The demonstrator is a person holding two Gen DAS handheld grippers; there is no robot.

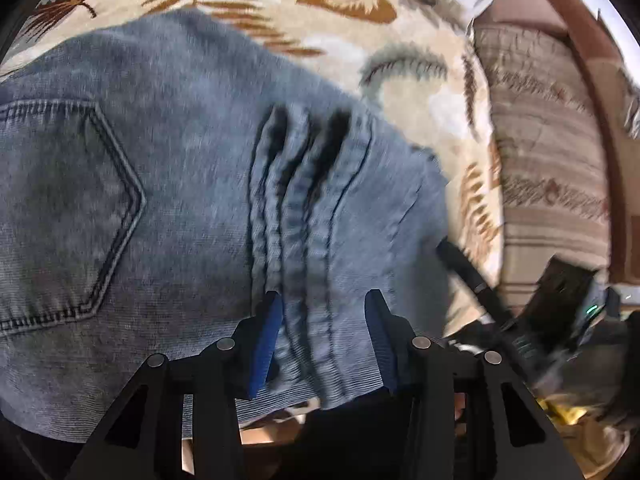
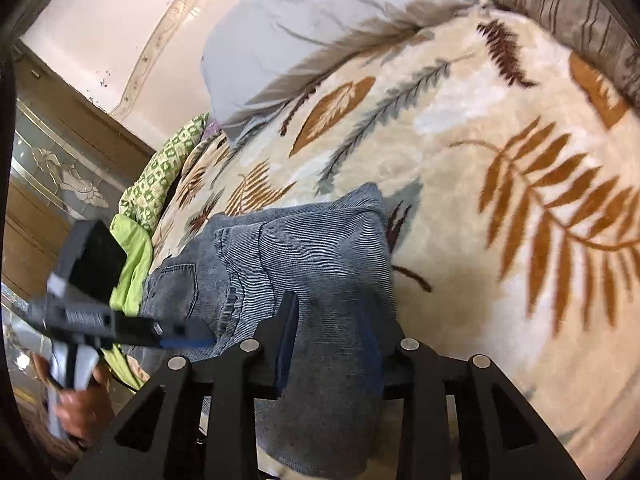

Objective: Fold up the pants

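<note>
Spread over the bed, a leaf-patterned blanket point(image 2: 460, 120) carries the pants point(image 2: 304, 248), already doubled. Both the left gripper point(image 1: 324, 312) and the right gripper point(image 2: 332, 316) have fingers part-open around bunched denim, seemingly to lift the near edge together.

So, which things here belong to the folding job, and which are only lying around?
Belongs to the job:
- jeans
- left gripper, fingers apart with jeans fabric between them
- right gripper, fingers apart with jeans fabric between them

Only lying around:
- leaf-pattern blanket under the jeans
- grey pillow
- green cloth
</note>
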